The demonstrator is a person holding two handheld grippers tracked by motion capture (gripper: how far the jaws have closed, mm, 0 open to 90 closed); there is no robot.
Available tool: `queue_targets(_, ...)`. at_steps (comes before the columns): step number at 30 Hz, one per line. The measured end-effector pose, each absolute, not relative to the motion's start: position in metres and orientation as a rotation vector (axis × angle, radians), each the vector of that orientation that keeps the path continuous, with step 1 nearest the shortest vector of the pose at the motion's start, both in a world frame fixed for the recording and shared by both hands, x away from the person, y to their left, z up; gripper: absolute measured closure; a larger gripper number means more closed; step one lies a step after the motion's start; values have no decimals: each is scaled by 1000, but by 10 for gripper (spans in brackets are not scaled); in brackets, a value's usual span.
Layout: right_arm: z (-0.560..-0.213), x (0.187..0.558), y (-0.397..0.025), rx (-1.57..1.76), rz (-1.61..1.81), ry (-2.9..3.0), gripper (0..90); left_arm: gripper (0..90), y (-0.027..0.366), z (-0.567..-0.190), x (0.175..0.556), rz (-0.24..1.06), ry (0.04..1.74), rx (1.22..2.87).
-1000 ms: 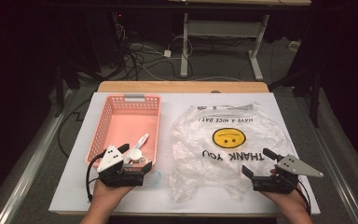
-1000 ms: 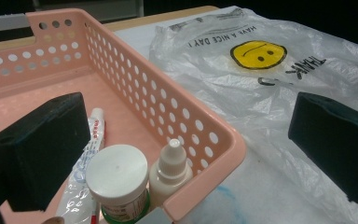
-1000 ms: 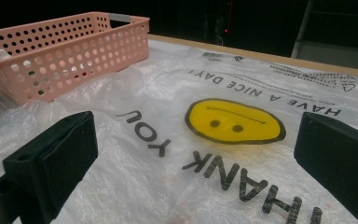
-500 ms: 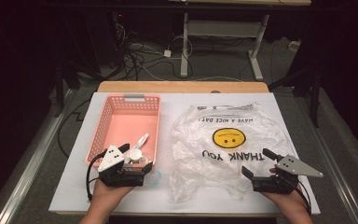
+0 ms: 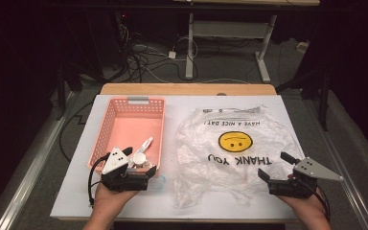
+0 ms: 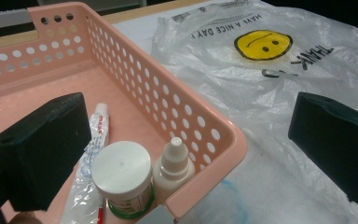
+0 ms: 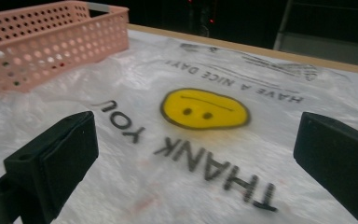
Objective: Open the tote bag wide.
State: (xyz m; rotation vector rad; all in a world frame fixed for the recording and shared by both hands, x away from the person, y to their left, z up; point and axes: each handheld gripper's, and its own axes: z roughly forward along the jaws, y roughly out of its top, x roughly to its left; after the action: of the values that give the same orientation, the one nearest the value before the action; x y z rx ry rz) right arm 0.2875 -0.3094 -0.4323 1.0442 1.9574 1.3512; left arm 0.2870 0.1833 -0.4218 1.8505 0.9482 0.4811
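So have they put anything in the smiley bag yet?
Not yet, it seems. The plastic bag lies flat, and the tube, white-capped jar and dropper bottle sit in the pink basket. The left gripper hangs open over them; the right gripper is open above the bag. Everything's left to do.

A lab or workshop recording space: beyond the white-covered table [image 5: 76, 201] tangled cables [image 5: 148, 57] sprawl over grey floor, beside a metal desk frame [image 5: 225, 36], all in darkness.
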Motion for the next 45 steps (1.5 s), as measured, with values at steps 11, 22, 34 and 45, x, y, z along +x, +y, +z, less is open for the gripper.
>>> queue_targets(11, -436, 285, -346, 1146, 1261, 1945, 8, 0, 181, -423, 289, 491, 936, 1906)
queue_targets(22, -450, 270, -387, 1291, 1107, 1906, 90, 0, 184, -423, 288, 467, 931, 1909)
queue_targets(34, -466, 268, -413, 1487, 1054, 1926, 348, 0, 186, -423, 289, 484, 933, 1917)
queue_targets(45, -474, 267, -417, 1551, 981, 1944, 597, 0, 187, -423, 292, 464, 922, 1911)
